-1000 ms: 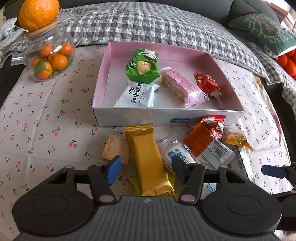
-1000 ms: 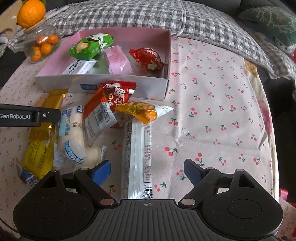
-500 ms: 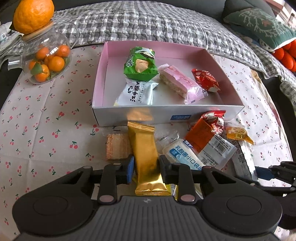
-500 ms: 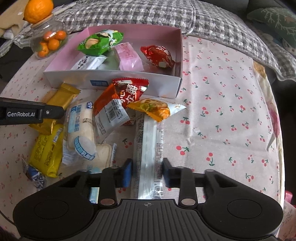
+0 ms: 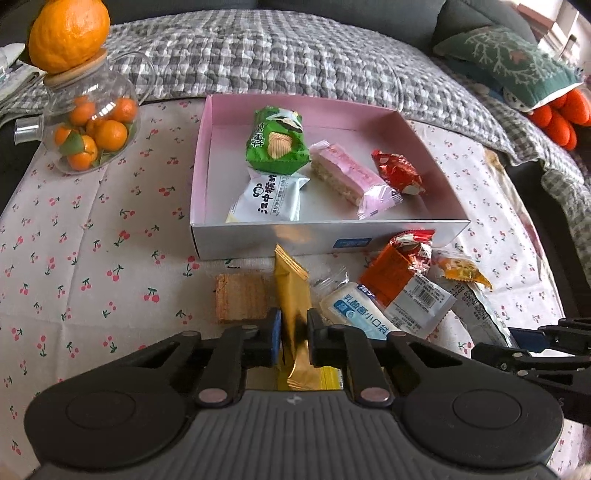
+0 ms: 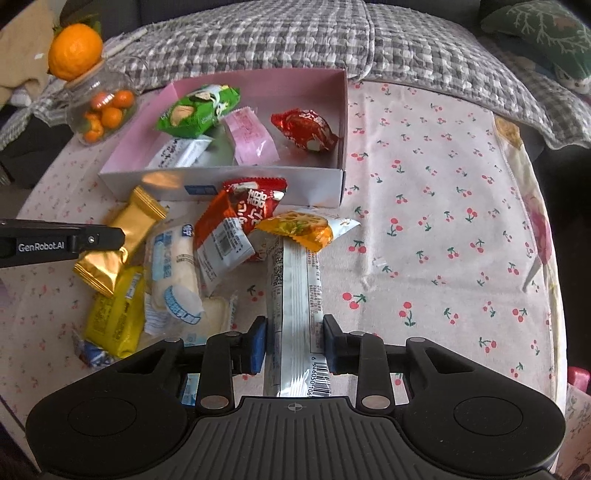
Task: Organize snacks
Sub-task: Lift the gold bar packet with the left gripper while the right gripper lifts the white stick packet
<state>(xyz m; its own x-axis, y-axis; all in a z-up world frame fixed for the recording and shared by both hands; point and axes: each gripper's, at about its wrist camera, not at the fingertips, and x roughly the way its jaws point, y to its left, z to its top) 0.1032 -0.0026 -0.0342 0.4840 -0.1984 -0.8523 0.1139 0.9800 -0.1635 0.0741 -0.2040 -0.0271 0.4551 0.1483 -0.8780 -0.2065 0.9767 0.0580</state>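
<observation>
- Gold foil packet (image 5: 291,295) sits pinched between the blue pads of the left gripper (image 5: 293,328); its jaws have just been closing and now press on the packet from both sides.
- Silver packet (image 6: 295,295), long and narrow with a barcode at its near end, lies along the surface (image 6: 443,221) between the pads of the right gripper (image 6: 293,341), whose jaws are drawn in against its edges.
- Pink box (image 5: 207,155) stands on the cherry-print cloth just beyond the loose pile, its white front wall facing the grippers.
- Inside the box lie a green chip bag (image 5: 275,142), a white packet (image 5: 271,197) in front of it, a pink wafer bar (image 5: 351,177) and, nearest the right-hand wall in the left view, a red foil sweet (image 5: 397,171).
- Just in front of the box wall, a red and orange packet (image 6: 236,218) overlaps a small orange pouch (image 6: 299,227), which rests on the far end of the silver packet.
- White bread roll pack (image 6: 171,266) lies between the gold packet and the red one; a yellow packet (image 6: 116,314) lies beside it, nearer the camera, with what may be a small blue sweet at its lower corner.
- Square wafer (image 5: 242,297) lies flat just left of the gold packet.
- Glass jar of small oranges (image 5: 86,134), with a big orange (image 5: 68,35) on its lid, stands well left of the box.
</observation>
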